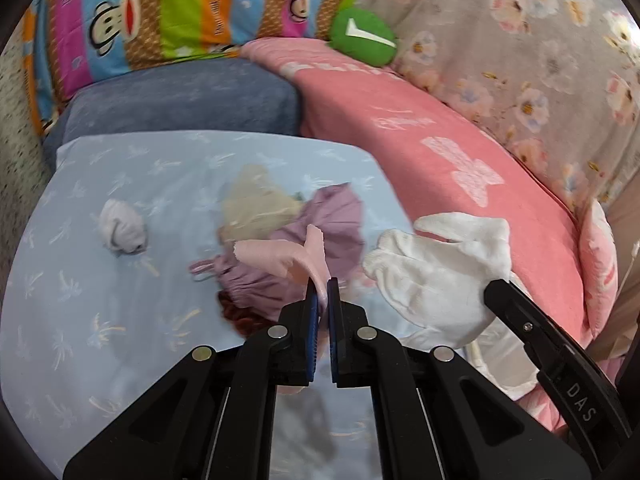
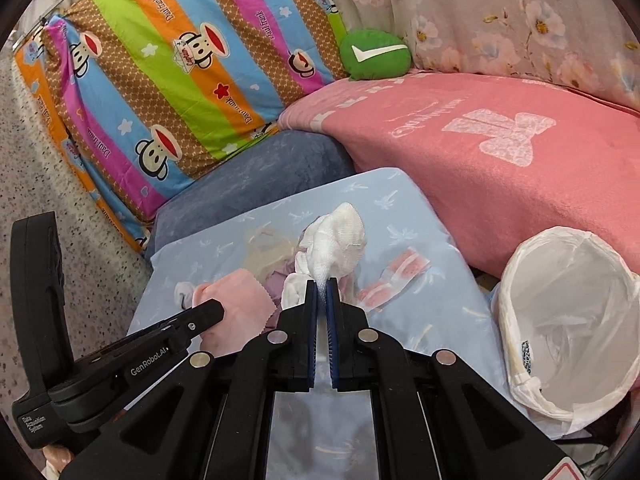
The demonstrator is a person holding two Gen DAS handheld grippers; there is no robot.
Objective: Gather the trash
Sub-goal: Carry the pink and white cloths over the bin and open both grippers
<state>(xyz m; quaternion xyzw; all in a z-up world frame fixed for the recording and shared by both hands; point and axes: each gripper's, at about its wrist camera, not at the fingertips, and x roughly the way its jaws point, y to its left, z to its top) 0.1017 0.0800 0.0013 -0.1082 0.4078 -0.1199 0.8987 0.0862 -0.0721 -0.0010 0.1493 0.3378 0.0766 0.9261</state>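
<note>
My left gripper (image 1: 322, 285) is shut on a corner of a pale pink cloth scrap (image 1: 280, 254), lifted above the light blue pillow (image 1: 100, 320). The right wrist view shows the same scrap (image 2: 236, 306) hanging from the left gripper's tip (image 2: 214, 311). My right gripper (image 2: 321, 285) is shut on a white crumpled cloth wad (image 2: 340, 240), which also appears in the left wrist view (image 1: 440, 272). A small crumpled white tissue (image 1: 122, 229) and a pink-and-white wrapper (image 2: 394, 276) lie on the pillow. A bin lined with a white bag (image 2: 516, 280) stands open at the right.
A doll in a purple dress (image 1: 320, 224) lies on the pillow under both grippers. Behind are a blue cushion (image 1: 180, 100), a striped monkey-print pillow (image 2: 180, 60), a pink blanket (image 2: 520, 152), a green round cushion (image 2: 374, 54) and a floral cover (image 1: 520, 40).
</note>
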